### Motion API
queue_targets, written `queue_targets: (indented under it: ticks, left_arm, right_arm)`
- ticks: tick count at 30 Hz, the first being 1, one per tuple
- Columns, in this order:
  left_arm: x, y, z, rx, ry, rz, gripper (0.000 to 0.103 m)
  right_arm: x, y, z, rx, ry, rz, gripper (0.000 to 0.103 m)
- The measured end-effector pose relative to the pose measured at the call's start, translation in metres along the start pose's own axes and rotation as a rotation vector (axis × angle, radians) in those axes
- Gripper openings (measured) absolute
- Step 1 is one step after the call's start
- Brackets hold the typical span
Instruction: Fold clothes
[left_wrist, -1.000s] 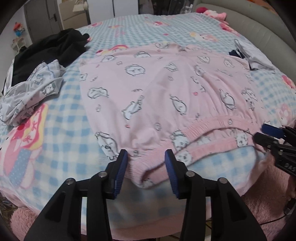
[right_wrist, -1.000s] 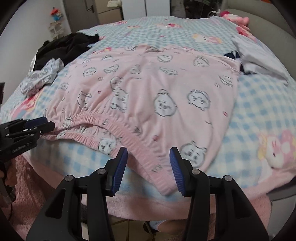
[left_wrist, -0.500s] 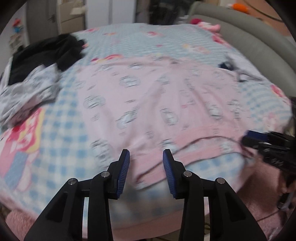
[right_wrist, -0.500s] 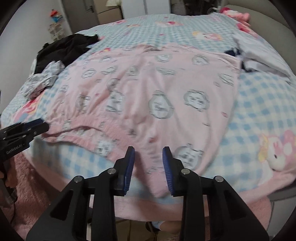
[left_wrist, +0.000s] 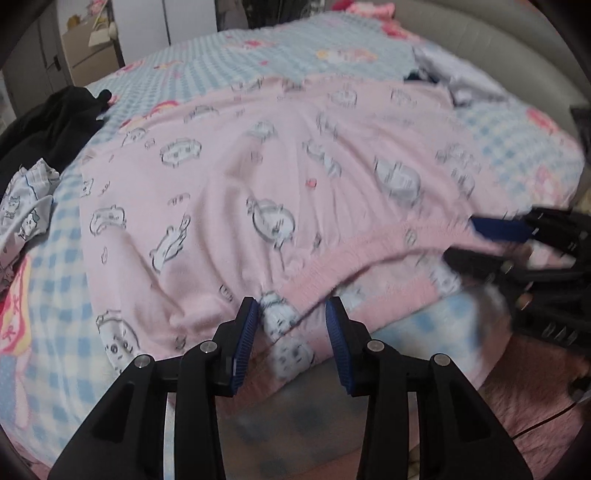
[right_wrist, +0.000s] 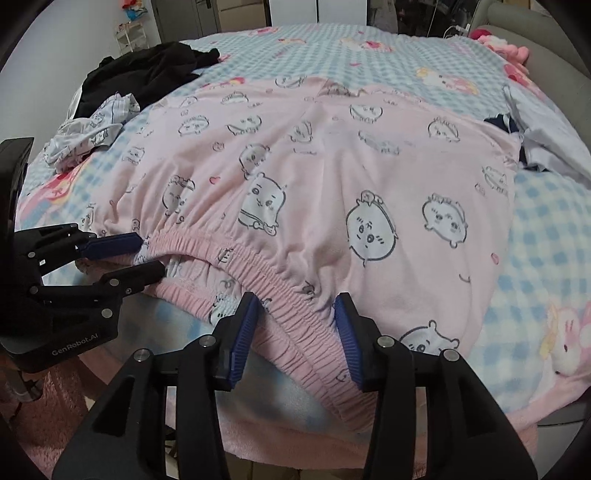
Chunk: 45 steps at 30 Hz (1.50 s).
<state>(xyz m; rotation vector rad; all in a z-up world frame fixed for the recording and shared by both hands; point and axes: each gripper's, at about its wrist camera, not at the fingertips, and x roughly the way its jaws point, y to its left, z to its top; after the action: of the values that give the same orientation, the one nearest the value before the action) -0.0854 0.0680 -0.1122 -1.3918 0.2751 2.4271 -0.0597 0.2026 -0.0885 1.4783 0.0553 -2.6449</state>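
Where visible: "GenRobot.AI" on left gripper (right_wrist: 146, 256)

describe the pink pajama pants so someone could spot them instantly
Look at the bed with the blue checked blanket. Spread flat across its middle lie the pink pajama pants, elastic waistband nearest the tools. Unlike the black and grey-white heaps beside them, they carry white cartoon animals.

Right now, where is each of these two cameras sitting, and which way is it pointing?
Left wrist view: sits on the left gripper, looks across the bed along its fingers at the pink pants; own fingers frame the left waistband end; the right gripper shows at right.
Right wrist view: sits on the right gripper, looks the same way, fingers astride the waistband's right end; the left gripper shows at left.
Shared: pants, bed, black clothes, each other's gripper.
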Motion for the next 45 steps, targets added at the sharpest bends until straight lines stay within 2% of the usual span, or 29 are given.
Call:
queue_targets:
  ticks: [4,8,9,11,14,16,18,21,22,24,26,28,31,36,38,40,43,45]
  left_arm:
    - [0.005,-0.006,0.008,0.042,0.006,0.001,0.041]
    - [0.015,-0.011,0.013,0.083,0.032,0.023,0.040]
    - [0.012,-0.008,0.013,0.066,0.017,0.018,0.039]
    - [0.006,-0.004,0.014,0.033,-0.012,0.006,0.030]
    - [-0.004,0.003,0.015,-0.032,-0.060,-0.027,0.014]
    - [-0.007,0.007,0.017,-0.074,-0.085,-0.051,0.014]
    - [-0.005,0.005,0.018,-0.063,-0.086,-0.056,0.014]
    - [-0.006,0.005,0.017,-0.055,-0.092,-0.075,0.013]
    - [-0.007,0.006,0.016,-0.061,-0.101,-0.081,0.006]
    - [-0.014,0.008,0.017,-0.090,-0.127,-0.115,0.005]
    - [-0.020,0.009,0.017,-0.107,-0.137,-0.124,0.005]
    - [-0.026,0.010,0.012,-0.095,-0.132,-0.131,0.005]
    - [-0.039,0.008,0.006,-0.082,-0.138,-0.143,0.005]
    - [-0.051,0.000,-0.001,-0.047,-0.151,-0.098,0.005]
    - [-0.050,0.003,-0.003,-0.061,-0.151,-0.121,0.005]
    - [-0.045,0.005,-0.006,-0.068,-0.133,-0.116,0.005]
    - [-0.037,0.007,-0.011,-0.094,-0.111,-0.126,0.005]
    - [-0.023,0.012,-0.013,-0.141,-0.065,-0.150,0.009]
  right_arm:
    - [0.006,0.012,0.009,-0.054,-0.003,-0.014,0.046]
    - [0.016,0.011,0.009,-0.038,0.040,-0.016,0.046]
    - [0.012,0.011,0.008,-0.038,0.038,-0.015,0.046]
    - [0.005,0.013,0.006,-0.041,0.034,-0.009,0.056]
    - [0.000,0.016,0.002,-0.052,0.031,0.009,0.058]
    - [0.003,0.015,0.005,-0.042,0.027,0.008,0.058]
    - [0.005,0.013,0.008,-0.032,0.024,0.007,0.058]
    - [0.009,0.012,0.013,-0.018,0.018,0.005,0.050]
    - [0.010,0.011,0.015,-0.013,0.017,0.004,0.050]
    - [0.010,0.013,0.016,-0.035,0.011,-0.002,0.042]
    - [0.004,0.011,0.014,-0.038,0.002,0.009,0.017]
    - [-0.003,0.010,0.011,-0.042,-0.007,0.020,0.011]
    - [-0.015,0.010,0.008,-0.043,-0.024,0.031,0.008]
    - [-0.033,0.017,0.000,-0.067,-0.051,0.012,0.008]
    - [-0.037,0.021,-0.004,-0.077,-0.051,-0.006,0.008]
    - [-0.039,0.025,-0.008,-0.101,-0.054,-0.030,0.008]
    - [-0.038,0.024,-0.015,-0.087,-0.044,-0.005,0.008]
    - [-0.028,0.023,-0.019,-0.084,-0.023,-0.003,0.008]
